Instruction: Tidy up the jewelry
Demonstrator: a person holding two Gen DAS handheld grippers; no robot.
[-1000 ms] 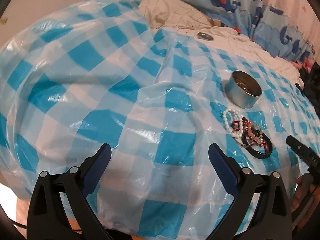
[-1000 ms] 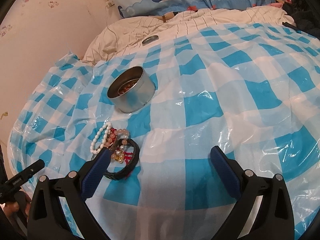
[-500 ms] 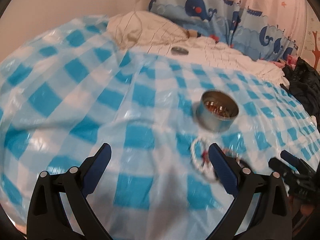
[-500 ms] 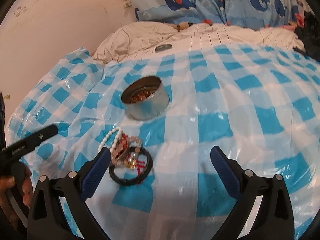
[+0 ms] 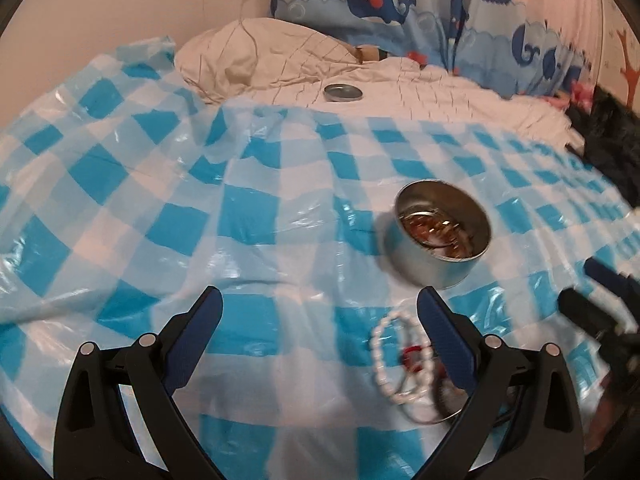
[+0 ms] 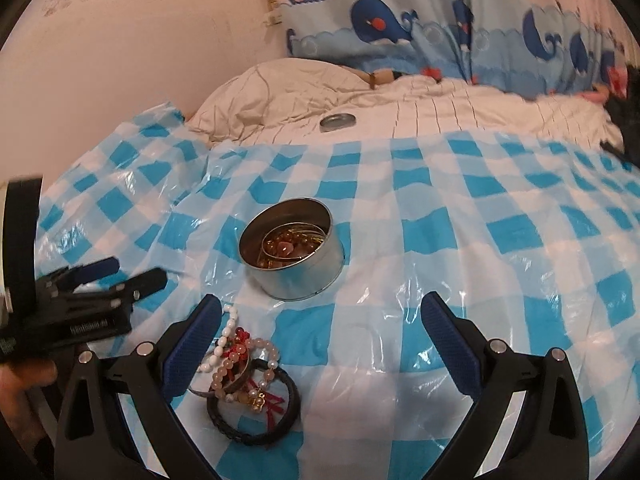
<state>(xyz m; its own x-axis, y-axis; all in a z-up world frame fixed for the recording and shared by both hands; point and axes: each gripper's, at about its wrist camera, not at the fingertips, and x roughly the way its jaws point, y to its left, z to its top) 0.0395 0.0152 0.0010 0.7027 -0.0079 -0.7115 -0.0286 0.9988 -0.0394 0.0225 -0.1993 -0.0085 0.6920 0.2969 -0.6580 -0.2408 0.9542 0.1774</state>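
- Your left gripper point(image 5: 318, 312) has its jaws spread wide with nothing between them, hovering over the blue-and-white checked plastic sheet point(image 5: 168, 216) that covers the bed.
- Your right gripper point(image 6: 318, 316) is released as well, jaws wide apart and empty.
- The round metal tin point(image 6: 294, 248) sits ahead of your right jaws, slightly towards the left one; it is uncovered and already holds amber beads and a thin gold-coloured ring (in the left wrist view the same tin point(image 5: 440, 232) lies ahead of and just beyond your right-hand finger).
- The pile of bracelets point(image 6: 250, 380) lies on the sheet right beside the left finger of your right gripper, nearer to you than the tin and apart from it: a white bead strand, pinkish bead strands, a black braided band and some red thread.
- In the left wrist view that pile point(image 5: 404, 364) is partly hidden behind the right finger of your left gripper and is blurred.
- A flat round lid point(image 6: 337, 121) rests far ahead on the cream quilt point(image 6: 480, 120), well beyond the tin.
- Whale-print fabric point(image 6: 400, 24) stands behind the quilt.
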